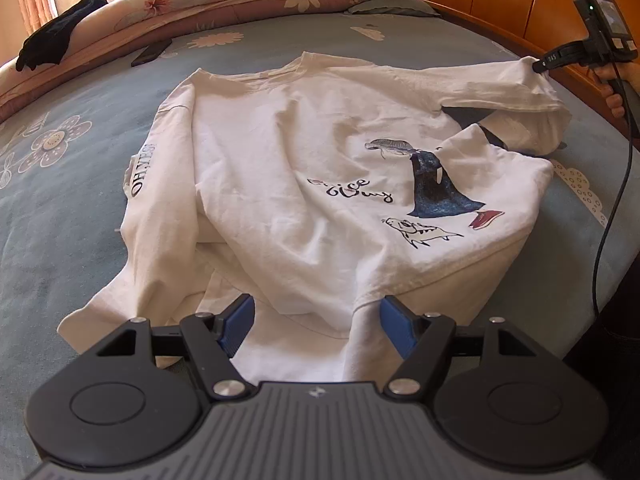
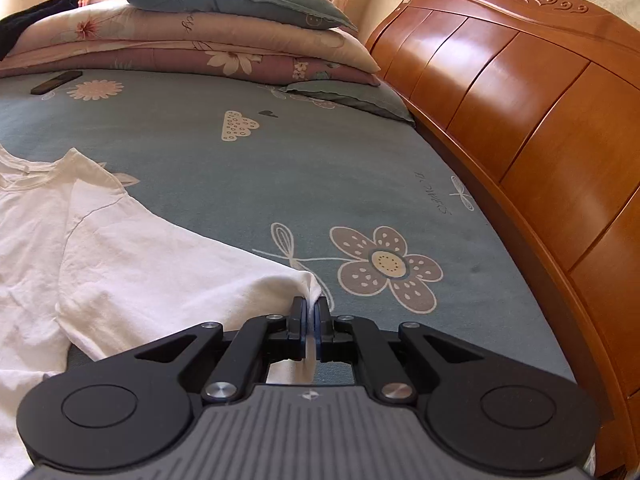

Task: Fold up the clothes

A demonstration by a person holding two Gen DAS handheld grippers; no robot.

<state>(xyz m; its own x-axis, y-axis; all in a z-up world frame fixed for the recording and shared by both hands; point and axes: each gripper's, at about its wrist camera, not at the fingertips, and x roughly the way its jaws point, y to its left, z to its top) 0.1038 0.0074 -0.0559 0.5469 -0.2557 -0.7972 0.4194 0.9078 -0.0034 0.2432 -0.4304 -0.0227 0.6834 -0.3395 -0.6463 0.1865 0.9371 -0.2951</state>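
Right hand-held gripper (image 2: 311, 320) pinches the shirt (image 1: 304, 184) sleeve, cuff hidden; left hand-held gripper (image 1: 317, 328) gapes above the hem.

A home bedroom: bed (image 2: 240, 168) with wooden headboard (image 2: 520, 92), stacked quilts (image 2: 200, 48).

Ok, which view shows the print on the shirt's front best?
The left wrist view: the whole white shirt lies spread there, with the print facing the camera. The right wrist view shows only a plain shoulder and the sleeve pinched in the right gripper.
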